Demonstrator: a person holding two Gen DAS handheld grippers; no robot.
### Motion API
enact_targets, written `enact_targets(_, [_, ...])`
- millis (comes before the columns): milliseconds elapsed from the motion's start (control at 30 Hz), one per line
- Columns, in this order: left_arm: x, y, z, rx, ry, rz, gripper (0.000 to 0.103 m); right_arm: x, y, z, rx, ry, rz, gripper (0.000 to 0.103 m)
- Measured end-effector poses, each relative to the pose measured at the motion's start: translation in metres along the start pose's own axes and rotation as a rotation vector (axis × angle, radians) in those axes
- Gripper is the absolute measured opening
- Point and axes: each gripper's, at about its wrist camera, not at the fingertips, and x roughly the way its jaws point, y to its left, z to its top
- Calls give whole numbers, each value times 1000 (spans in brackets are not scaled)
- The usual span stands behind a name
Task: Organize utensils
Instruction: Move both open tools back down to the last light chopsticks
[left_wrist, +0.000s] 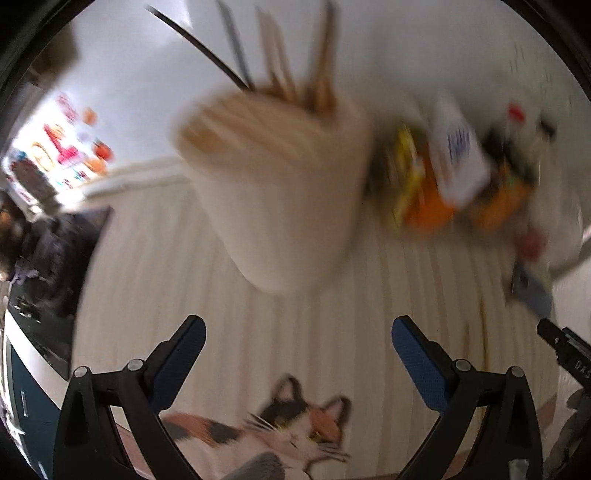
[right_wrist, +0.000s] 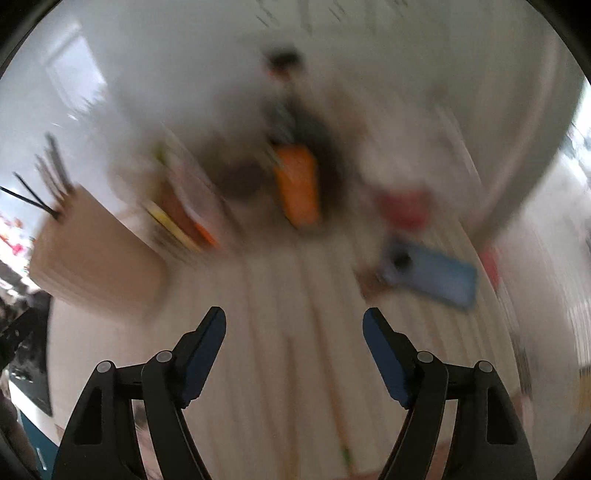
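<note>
- The left claw (left_wrist: 297, 341) stands spread wide with nothing between its blue pads; the right claw (right_wrist: 293, 334) is also parted and empty, its gap a little narrower
- The utensil holder (left_wrist: 280, 177), a pale beige tub with long sticks and dark handles (left_wrist: 295, 55) poking from its top, stands upright on the desk (left_wrist: 184, 258) straight ahead of the left claw, slightly left of its centre line and clear of the pads
- From the right wrist view the same holder (right_wrist: 99, 254) sits far off to the left edge, so the left hand looks the nearer of the two to it
- On the ribbed mat ahead of the right claw, thin pale streaks (right_wrist: 341, 424) run lengthwise toward the camera, roughly along the claw's pointing line; my guess is that they are loose chopsticks or similar utensils, and a pick would call for the pads to close across that axis
- A blue phone (right_wrist: 430, 275) lies flat ahead and to the right of the right claw, well apart from the holder
- Both views are heavily smeared: the clutter of orange, yellow and white packets (left_wrist: 443, 173) behind the holder cannot be identified, and the streaks on the mat cannot be counted
- A cat picture (left_wrist: 295, 424) on the mat shows between the left claw's arms, cut off by the lower edge
</note>
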Motion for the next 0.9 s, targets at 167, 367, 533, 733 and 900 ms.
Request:
enact_targets(167, [49, -40, -28, 73, 135, -22, 103, 44, -29, -32, 24, 125, -59, 78])
enact_targets(367, [78, -68, -46, 126, 205, -10, 103, 76, -42, -62, 12, 227, -68, 71])
enact_targets(533, [86, -87, -54, 161, 224, -1, 103, 98, -36, -73, -12, 281, -60, 63])
enact_targets(733, [85, -114, -59, 207, 231, -4, 103, 108, -39, -88, -34, 263, -114, 35])
enact_targets(900, [75, -150, -65, 257, 231, -48, 102, 103, -68, -95, 53, 267, -117, 7])
